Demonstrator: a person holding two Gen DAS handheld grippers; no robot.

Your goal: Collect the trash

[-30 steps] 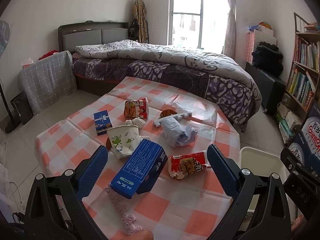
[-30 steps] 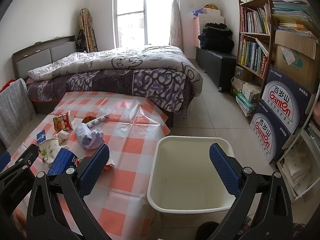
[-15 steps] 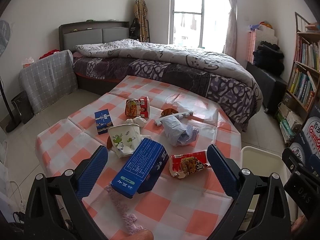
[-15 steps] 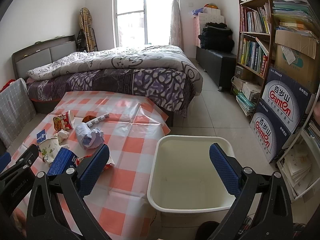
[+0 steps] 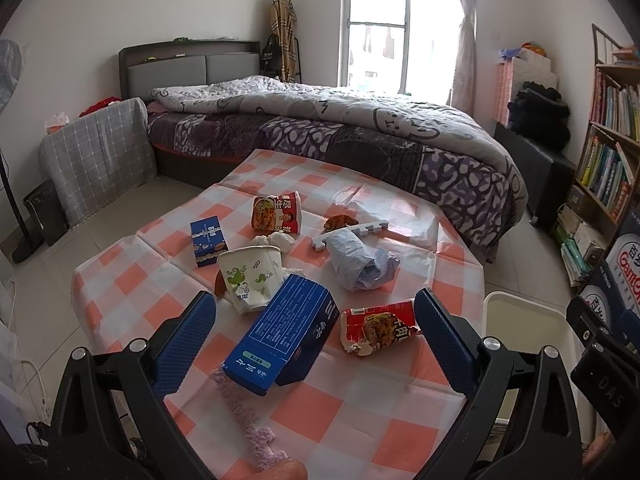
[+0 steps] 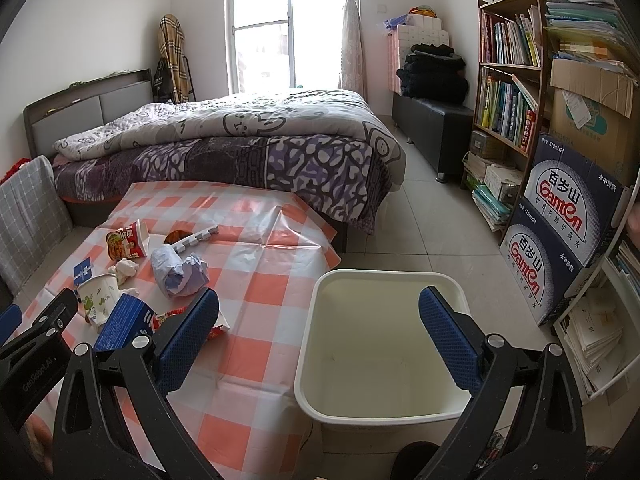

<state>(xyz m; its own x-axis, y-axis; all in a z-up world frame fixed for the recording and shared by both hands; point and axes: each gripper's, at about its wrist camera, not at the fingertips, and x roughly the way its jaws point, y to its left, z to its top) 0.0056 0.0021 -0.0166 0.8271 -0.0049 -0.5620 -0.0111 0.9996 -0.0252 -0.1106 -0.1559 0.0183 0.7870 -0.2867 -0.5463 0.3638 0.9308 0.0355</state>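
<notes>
Trash lies on a table with an orange checked cloth (image 5: 320, 412): a large blue carton (image 5: 282, 328), a red noodle wrapper (image 5: 380, 326), a paper cup (image 5: 250, 276) on its side, crumpled pale blue paper (image 5: 360, 262), a small blue box (image 5: 208, 240), a second red wrapper (image 5: 276, 212) and white tissue wads (image 5: 276, 240). My left gripper (image 5: 314, 340) hovers open above the carton, holding nothing. My right gripper (image 6: 320, 338) is open over the cream bin (image 6: 384, 360), which is empty and stands at the table's right edge.
A white notched foam strip (image 5: 350, 231) and a brown scrap (image 5: 338, 221) lie farther back on the table. A bed (image 6: 240, 140) stands behind it. A bookshelf (image 6: 516, 92) and stacked water cartons (image 6: 564, 216) line the right wall.
Both views have shifted only slightly; the left wrist view sits a little lower over the table. No item has moved and both grippers stay open.
</notes>
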